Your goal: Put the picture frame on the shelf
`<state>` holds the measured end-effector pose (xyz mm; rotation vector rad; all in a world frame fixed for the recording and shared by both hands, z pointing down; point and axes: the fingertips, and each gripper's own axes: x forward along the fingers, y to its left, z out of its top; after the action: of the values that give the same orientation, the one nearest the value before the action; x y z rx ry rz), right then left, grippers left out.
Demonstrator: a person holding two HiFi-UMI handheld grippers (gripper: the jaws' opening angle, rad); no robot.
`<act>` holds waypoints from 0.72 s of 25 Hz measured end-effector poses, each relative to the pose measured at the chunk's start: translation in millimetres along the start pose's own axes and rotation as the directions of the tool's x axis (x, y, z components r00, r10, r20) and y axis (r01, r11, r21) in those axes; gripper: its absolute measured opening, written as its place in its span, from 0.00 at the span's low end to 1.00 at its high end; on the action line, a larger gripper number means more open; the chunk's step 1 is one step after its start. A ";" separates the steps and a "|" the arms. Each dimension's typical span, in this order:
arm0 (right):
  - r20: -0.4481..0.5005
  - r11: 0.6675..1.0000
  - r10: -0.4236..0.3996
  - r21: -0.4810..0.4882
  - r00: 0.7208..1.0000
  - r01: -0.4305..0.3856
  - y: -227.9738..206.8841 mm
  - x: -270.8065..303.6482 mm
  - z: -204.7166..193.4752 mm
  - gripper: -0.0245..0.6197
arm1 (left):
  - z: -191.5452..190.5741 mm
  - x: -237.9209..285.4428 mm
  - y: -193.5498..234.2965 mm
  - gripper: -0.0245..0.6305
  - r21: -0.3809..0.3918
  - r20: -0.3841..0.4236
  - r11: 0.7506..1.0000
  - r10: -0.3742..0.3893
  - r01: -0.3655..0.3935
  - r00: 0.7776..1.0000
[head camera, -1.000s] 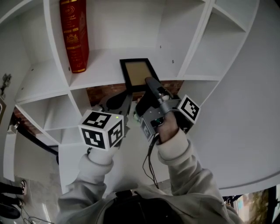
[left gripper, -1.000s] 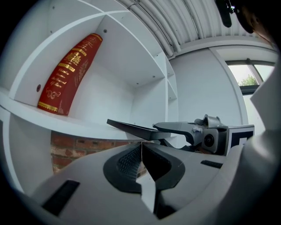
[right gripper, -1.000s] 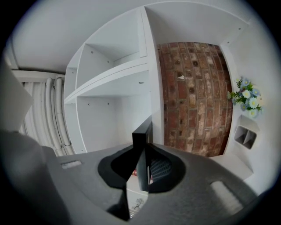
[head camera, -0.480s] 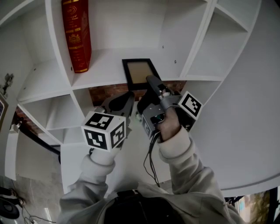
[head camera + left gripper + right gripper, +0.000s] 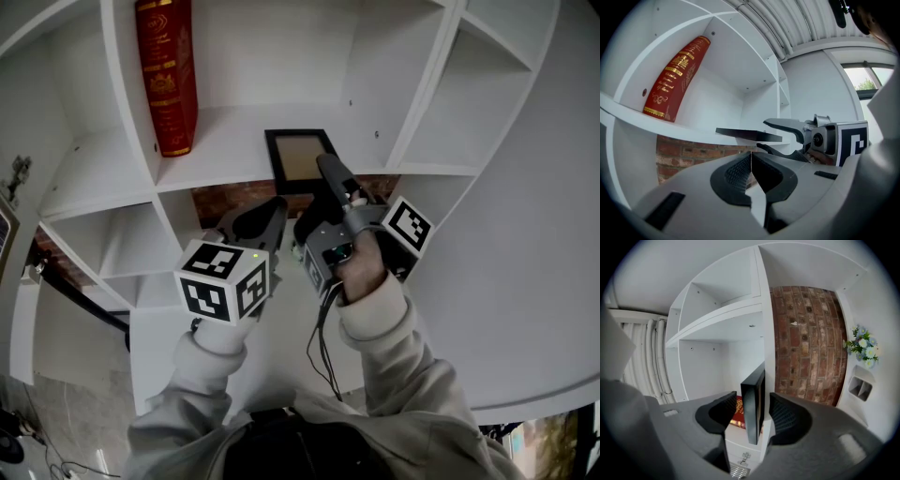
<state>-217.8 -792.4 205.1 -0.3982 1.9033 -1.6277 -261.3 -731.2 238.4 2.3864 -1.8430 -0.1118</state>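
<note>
The black picture frame (image 5: 302, 157) lies flat on the white shelf board (image 5: 225, 141), its near edge over the board's front lip. My right gripper (image 5: 330, 175) reaches in from below right, and its jaws have just been opening. In the right gripper view the frame (image 5: 753, 401) stands between the pads (image 5: 723, 411) with a gap on each side, so the gripper (image 5: 752, 412) is open. My left gripper (image 5: 269, 212) waits lower left of the frame, shut and empty. The left gripper view shows its closed jaws (image 5: 751, 161) below the frame (image 5: 740, 134).
A red book (image 5: 167, 75) leans upright at the left of the same compartment, against a vertical divider (image 5: 120, 84). Another divider (image 5: 370, 75) closes the compartment on the right. A brick wall (image 5: 806, 338) and a small flower bunch (image 5: 863, 347) lie beyond the shelf unit.
The right gripper's jaws have spread apart off the frame. The frame stays lying on the shelf board. Neither hand has shifted.
</note>
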 end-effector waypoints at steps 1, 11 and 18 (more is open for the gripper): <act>-0.003 1.000 0.008 -0.009 1.000 -0.008 1.9 0.5 -0.3 0.39 | 0.1 0.0 1.1 0.05 0.001 0.002 1.000 0.004 -0.004 1.000; 0.007 0.999 0.022 -0.034 1.000 -0.021 0.8 -18.2 -2.1 0.48 | -5.0 -9.1 -3.7 0.05 0.008 0.015 1.000 0.015 -0.015 1.000; 0.019 0.999 0.005 -0.047 1.000 -0.004 -5.8 -59.3 -9.9 0.48 | -22.7 -31.4 -18.5 0.05 0.004 0.005 0.999 0.031 -0.032 0.999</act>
<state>-178.7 -751.3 225.9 -0.4269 1.9299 -1.5735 -248.5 -695.1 257.6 2.3610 -1.8841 -0.1109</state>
